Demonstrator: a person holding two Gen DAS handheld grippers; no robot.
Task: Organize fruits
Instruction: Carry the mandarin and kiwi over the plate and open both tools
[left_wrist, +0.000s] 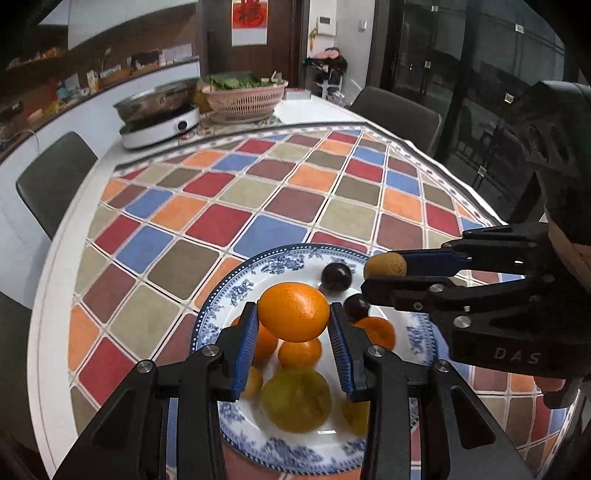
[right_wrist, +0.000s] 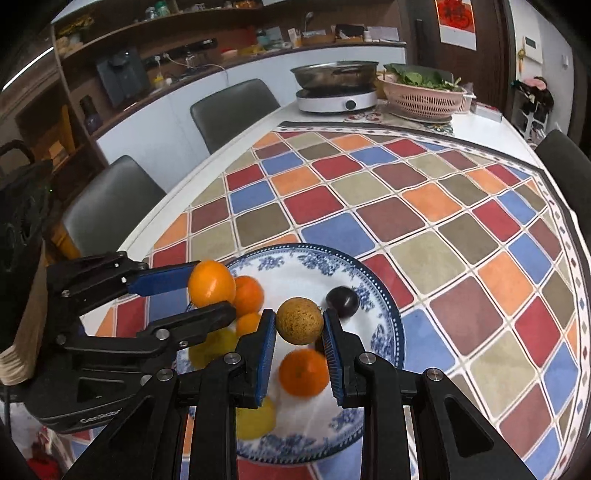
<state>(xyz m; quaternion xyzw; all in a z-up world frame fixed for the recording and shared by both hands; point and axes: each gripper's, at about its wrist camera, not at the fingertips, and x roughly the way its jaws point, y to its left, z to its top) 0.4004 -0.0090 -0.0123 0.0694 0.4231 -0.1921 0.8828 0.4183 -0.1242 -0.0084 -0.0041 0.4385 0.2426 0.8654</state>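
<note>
You are in the placing step: both fruits hang over the blue-patterned plate (left_wrist: 421, 334) on the desk (left_wrist: 55, 280). Your left gripper (left_wrist: 293, 325) has its jaws closed on an orange (left_wrist: 293, 312), just above the other oranges (left_wrist: 300, 353) lying in the plate. Your right gripper (right_wrist: 300, 332) has its jaws closed on a brown speckled fruit (right_wrist: 299, 320), near a dark plum (right_wrist: 342, 302). Next, I think, you must lower each fruit to a free spot and open slowly, so nothing rolls off.

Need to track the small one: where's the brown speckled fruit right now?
The brown speckled fruit is clamped in the right gripper, above the blue-patterned plate, just right of the left gripper's orange.
</note>
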